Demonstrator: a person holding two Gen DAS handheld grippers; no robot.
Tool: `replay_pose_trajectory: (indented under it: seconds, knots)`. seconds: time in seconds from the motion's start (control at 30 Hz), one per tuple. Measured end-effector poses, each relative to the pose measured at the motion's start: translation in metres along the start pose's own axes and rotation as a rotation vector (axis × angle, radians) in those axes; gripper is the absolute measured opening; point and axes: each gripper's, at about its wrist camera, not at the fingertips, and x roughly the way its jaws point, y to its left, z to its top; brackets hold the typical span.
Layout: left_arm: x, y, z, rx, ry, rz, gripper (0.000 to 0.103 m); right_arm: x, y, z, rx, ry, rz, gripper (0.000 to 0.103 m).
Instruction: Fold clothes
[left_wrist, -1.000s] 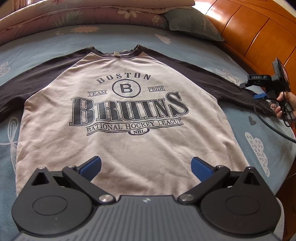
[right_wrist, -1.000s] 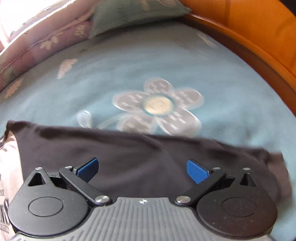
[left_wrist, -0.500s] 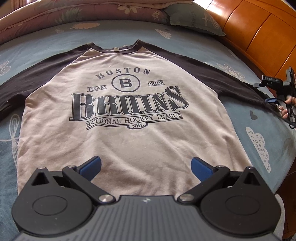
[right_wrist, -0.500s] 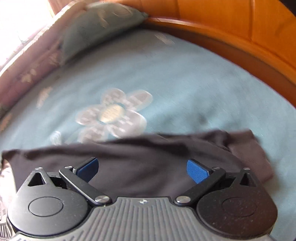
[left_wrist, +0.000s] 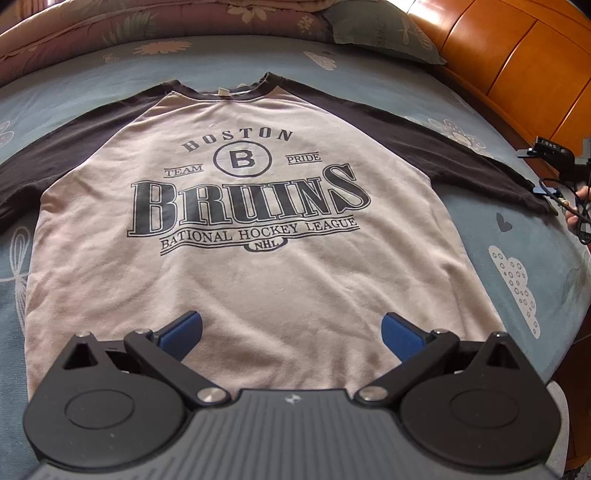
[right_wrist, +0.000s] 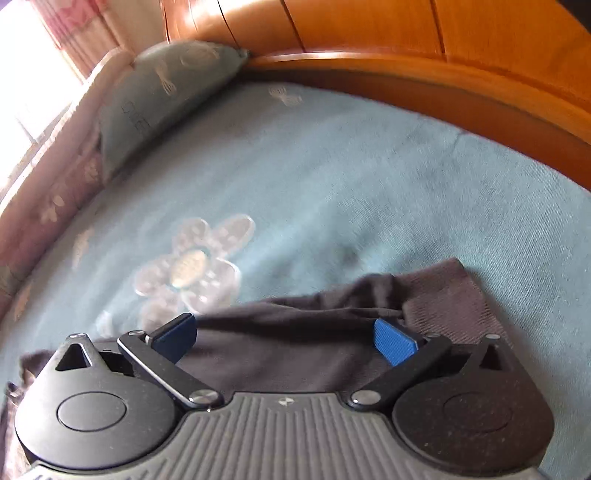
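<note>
The shirt (left_wrist: 236, 236) is lying flat, print up, across the bed (left_wrist: 517, 236), filling the middle of the left view, with its dark sleeves spreading toward the left and right edges of the frame. The left tool (left_wrist: 291, 328) is hovering over the hem at lower centre, its fingers standing wide apart and holding nothing. The right tool (right_wrist: 284, 334) is sitting over the sleeve (right_wrist: 295, 332) near the cuff (right_wrist: 450, 299) at lower right of its view, fingers also apart, with the dark cloth lying between them but not pinched.

What could go wrong, I think: closing on that bunched, wrinkled sleeve might catch only the top layer, or snag the sheet underneath, and drag the body askew. A loose cable by the hand (left_wrist: 580, 206) at far right could catch the cuff.

The headboard (right_wrist: 443, 74) is crowding the upper right; open bed is lying beyond the collar, toward the pillow (right_wrist: 166, 92).
</note>
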Motion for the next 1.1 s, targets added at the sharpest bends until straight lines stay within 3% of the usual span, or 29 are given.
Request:
replay_pose_trajectory:
  seconds: [0.1,0.2,0.37,0.43,0.63,0.73,1.0,1.1]
  knots:
    - [-0.001,0.002,0.000,-0.007,-0.001,0.004,0.102,-0.006,0.009,-0.008,-0.026,0.003,0.053,0.103]
    - [-0.001,0.000,-0.001,-0.002,0.001,-0.003,0.102,0.004,0.010,-0.022,-0.062,0.081,0.020,0.103]
    - [0.003,-0.004,-0.003,0.019,0.015,-0.011,0.102,-0.012,0.012,-0.056,-0.177,0.083,0.013,0.103]
    - [0.004,-0.004,-0.002,0.012,0.014,-0.010,0.102,-0.017,0.013,-0.055,-0.202,0.119,0.006,0.103]
    - [0.006,-0.009,-0.001,0.016,0.016,-0.017,0.102,-0.012,0.021,-0.032,-0.167,0.082,0.086,0.103]
    - [0.006,-0.011,-0.002,0.025,0.022,-0.015,0.102,0.014,0.019,-0.030,-0.120,0.166,0.160,0.103]
    - [0.010,-0.008,-0.001,0.018,0.024,-0.012,0.102,-0.021,0.019,-0.059,-0.241,0.244,0.113,0.103]
    - [0.008,-0.013,0.000,0.027,0.015,-0.028,0.102,-0.026,0.024,-0.051,-0.257,0.193,0.076,0.103]
